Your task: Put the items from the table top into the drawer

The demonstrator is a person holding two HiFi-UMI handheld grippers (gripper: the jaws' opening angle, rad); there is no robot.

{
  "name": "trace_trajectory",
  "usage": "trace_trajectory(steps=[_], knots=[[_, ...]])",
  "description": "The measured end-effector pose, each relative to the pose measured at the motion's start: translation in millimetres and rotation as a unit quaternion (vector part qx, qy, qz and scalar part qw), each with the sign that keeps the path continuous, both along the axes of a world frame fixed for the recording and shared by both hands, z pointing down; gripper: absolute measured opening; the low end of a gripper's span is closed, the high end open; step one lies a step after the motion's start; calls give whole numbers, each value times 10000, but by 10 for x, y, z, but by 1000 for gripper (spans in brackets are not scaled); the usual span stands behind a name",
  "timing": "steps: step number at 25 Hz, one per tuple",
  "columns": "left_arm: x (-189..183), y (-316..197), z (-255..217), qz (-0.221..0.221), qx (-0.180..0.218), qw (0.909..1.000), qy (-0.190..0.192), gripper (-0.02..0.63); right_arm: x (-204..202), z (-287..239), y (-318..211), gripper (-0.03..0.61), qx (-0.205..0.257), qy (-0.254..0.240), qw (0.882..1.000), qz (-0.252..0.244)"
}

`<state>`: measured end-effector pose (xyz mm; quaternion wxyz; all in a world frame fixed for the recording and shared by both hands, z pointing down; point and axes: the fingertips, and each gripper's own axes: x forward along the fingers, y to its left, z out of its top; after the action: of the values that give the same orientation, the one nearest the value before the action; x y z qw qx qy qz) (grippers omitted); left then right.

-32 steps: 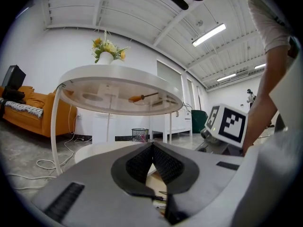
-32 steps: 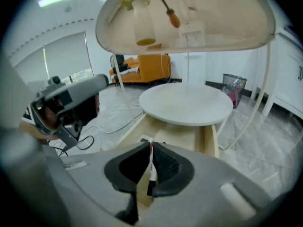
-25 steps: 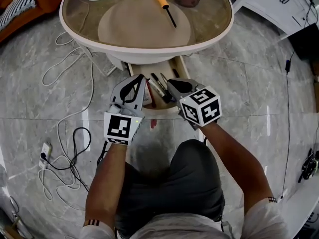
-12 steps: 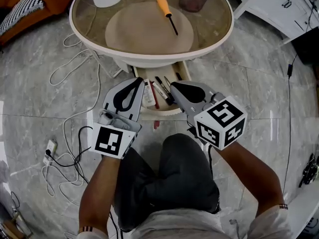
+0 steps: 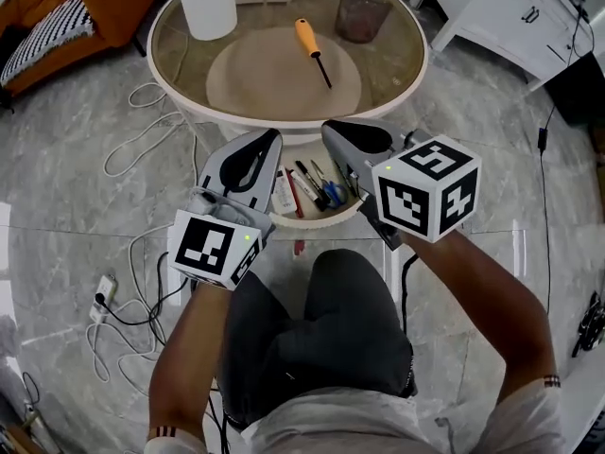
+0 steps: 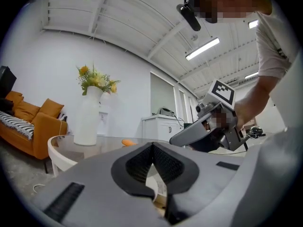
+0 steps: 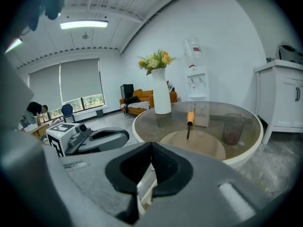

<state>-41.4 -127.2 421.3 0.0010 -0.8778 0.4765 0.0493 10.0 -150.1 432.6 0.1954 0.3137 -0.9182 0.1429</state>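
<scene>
Left tool (image 5: 268, 144) and right tool (image 5: 333, 130) both have their jaws closed on nothing and are held above the open drawer (image 5: 312, 221). The drawer holds pens (image 5: 310, 180) and a white tube (image 5: 283, 192). Beyond, the orange-handled screwdriver (image 5: 311, 45) lies on the table (image 5: 284, 119), between a white vase (image 5: 208, 3) and a tumbler (image 5: 363, 12).

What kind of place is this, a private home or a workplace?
Probably a workplace hall furnished like a living room: an orange sofa, a round glass table with a vase of flowers, yet a high ceiling with a tube light and loose cables on the floor.
</scene>
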Motion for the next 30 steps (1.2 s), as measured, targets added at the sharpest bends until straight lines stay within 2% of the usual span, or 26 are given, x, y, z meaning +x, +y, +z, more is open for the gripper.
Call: trace_trajectory(steps=[4,11,17,23,30], knots=[[-43,-117,-202,-7,152,9999,21,0,-8,-170,-208,2,92,118,9998,147],[71,-348,-325,97,134,9994,-299,0,-22,-232,-627,14,-8,457,9980,432],[79,-539,-354,100,55,9995,-291,0,-5,-94,-955,35,-163,743,9943,745],[84,-637,-371,84,18,9994,-323,0,-21,54,-1205,82,-371,925,9910,896],[47,-634,-402,43,83,9996,-285,0,-47,201,-1403,95,-631,1146,9858,1052]])
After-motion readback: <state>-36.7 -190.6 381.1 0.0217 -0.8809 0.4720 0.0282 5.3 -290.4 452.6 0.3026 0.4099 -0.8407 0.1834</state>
